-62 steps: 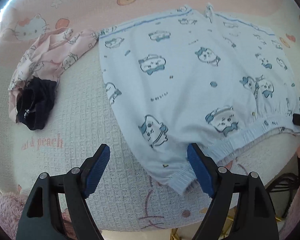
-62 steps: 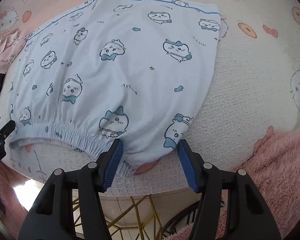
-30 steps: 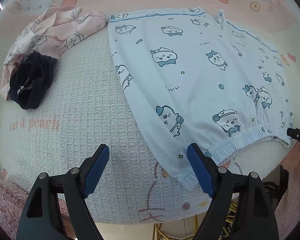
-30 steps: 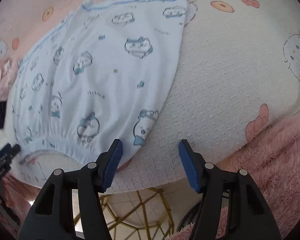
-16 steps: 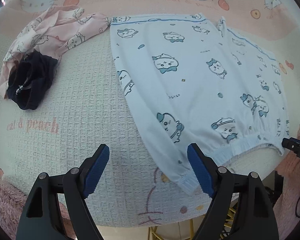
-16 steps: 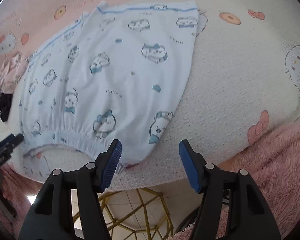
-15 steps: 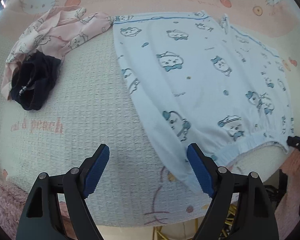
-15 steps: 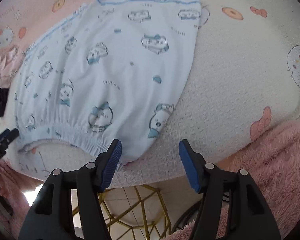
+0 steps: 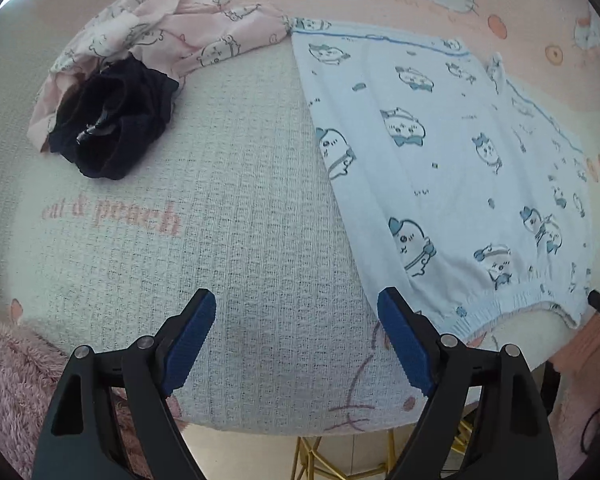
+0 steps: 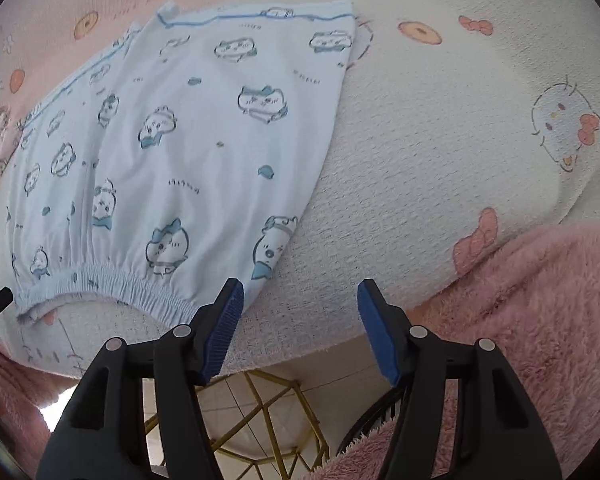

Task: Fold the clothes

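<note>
Light blue shorts (image 9: 440, 152) printed with cartoon animals lie flat on a cream waffle blanket (image 9: 228, 208), elastic waistband toward me. In the left wrist view my left gripper (image 9: 296, 332) is open just left of the waistband's near corner, over bare blanket. In the right wrist view the same shorts (image 10: 180, 132) fill the left half, and my right gripper (image 10: 300, 320) stands open just right of the waistband's right corner, its left pad beside the cloth. Neither gripper holds anything.
A crumpled pink patterned garment (image 9: 172, 36) and a dark navy garment (image 9: 116, 124) lie at the far left. Pink fluffy fabric (image 10: 540, 320) lies at the near right. The table edge and gold legs (image 10: 268, 412) show below.
Both grippers have drifted outward along the waistband: the left one to the left, the right one to the right. The shorts have not moved and both stay open.
</note>
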The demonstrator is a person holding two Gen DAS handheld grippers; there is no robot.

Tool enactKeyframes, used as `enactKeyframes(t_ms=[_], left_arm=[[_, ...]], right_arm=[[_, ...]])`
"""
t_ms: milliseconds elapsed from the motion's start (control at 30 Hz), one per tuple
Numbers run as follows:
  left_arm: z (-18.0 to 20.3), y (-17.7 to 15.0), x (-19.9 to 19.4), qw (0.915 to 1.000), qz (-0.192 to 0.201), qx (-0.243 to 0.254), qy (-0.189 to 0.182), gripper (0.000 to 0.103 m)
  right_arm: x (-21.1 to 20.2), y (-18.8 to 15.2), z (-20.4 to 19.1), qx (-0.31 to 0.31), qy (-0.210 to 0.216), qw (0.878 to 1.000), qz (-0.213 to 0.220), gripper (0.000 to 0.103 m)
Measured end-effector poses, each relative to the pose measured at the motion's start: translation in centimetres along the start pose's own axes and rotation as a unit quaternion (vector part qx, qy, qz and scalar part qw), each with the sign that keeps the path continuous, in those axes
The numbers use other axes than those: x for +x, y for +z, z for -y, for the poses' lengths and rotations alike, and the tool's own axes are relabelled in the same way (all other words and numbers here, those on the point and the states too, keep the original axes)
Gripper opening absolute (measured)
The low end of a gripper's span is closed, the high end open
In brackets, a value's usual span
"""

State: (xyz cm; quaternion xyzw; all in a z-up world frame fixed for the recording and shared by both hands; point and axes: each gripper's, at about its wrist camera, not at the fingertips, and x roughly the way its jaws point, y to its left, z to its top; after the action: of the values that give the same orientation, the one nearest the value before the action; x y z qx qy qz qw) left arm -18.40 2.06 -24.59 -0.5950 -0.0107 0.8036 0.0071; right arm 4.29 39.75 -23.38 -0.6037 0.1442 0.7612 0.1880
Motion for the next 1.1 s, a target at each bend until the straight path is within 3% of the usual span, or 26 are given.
enactKeyframes(t_ms=[133, 200, 233, 333, 400, 467, 567, 700, 767, 800, 867, 900, 1000, 1100], left_arm=[[1.1, 1.8, 1.0, 0.9994, 0.020, 0.018, -0.020, 0.085], [2.3, 2.2, 2.0, 0.9981, 0.013, 0.056, 0.022, 0.085], [2.6, 2.0, 2.8, 0.9948, 0.001, 0.076, 0.068, 0.085], [1.1, 1.3, 2.7, 0.9936, -0.005, 0.064, 0.093, 0.088], [-0.5, 1.1, 2.4, 0.9935, -0.010, 0.035, 0.108, 0.087], [-0.2, 1.5, 2.4, 0.9959, -0.007, 0.032, 0.084, 0.087], [0.4, 2.0, 2.5, 0.9985, 0.000, 0.029, 0.046, 0.087], [1.2, 2.7, 2.6, 0.9996, 0.008, 0.026, -0.005, 0.088], [2.3, 2.1, 3.3, 0.9984, -0.006, 0.053, 0.020, 0.088], [2.4, 1.7, 3.8, 0.9970, -0.017, 0.062, 0.044, 0.088], [1.4, 0.8, 3.5, 0.9969, -0.018, 0.051, 0.057, 0.088], [0.6, 0.6, 3.0, 0.9977, -0.015, 0.036, 0.055, 0.088], [-0.8, 0.1, 1.6, 0.9987, 0.003, 0.005, 0.050, 0.088], [0.9, 0.2, 1.0, 0.9991, 0.027, 0.026, 0.019, 0.088]], right_arm=[[1.0, 0.3, -0.7, -0.009, 0.003, 1.000, -0.012, 0.060], [1.2, 0.7, -1.6, -0.031, -0.004, 0.999, -0.010, 0.060], [0.8, 0.9, -2.3, -0.048, -0.011, 0.999, 0.002, 0.060], [-0.5, 0.9, -3.9, -0.098, -0.026, 0.994, 0.039, 0.060], [-0.8, -1.3, -4.7, -0.117, -0.026, 0.992, 0.047, 0.060], [-1.2, -3.2, -5.5, -0.136, -0.024, 0.989, 0.055, 0.060], [-3.0, -2.5, -7.2, -0.156, 0.014, 0.985, 0.074, 0.060], [-1.4, 3.8, -14.6, -0.212, 0.058, 0.971, 0.089, 0.060], [0.0, 5.7, -18.5, -0.232, 0.071, 0.967, 0.083, 0.060], [1.0, 5.7, -19.2, -0.240, 0.064, 0.966, 0.076, 0.059], [3.0, 5.8, -20.5, -0.247, 0.027, 0.967, 0.049, 0.059], [3.9, 5.9, -20.9, -0.248, 0.014, 0.968, 0.038, 0.060], [3.2, 5.8, -18.4, -0.201, 0.041, 0.978, 0.033, 0.060], [1.8, 5.8, -15.6, -0.149, 0.052, 0.986, 0.047, 0.060]])
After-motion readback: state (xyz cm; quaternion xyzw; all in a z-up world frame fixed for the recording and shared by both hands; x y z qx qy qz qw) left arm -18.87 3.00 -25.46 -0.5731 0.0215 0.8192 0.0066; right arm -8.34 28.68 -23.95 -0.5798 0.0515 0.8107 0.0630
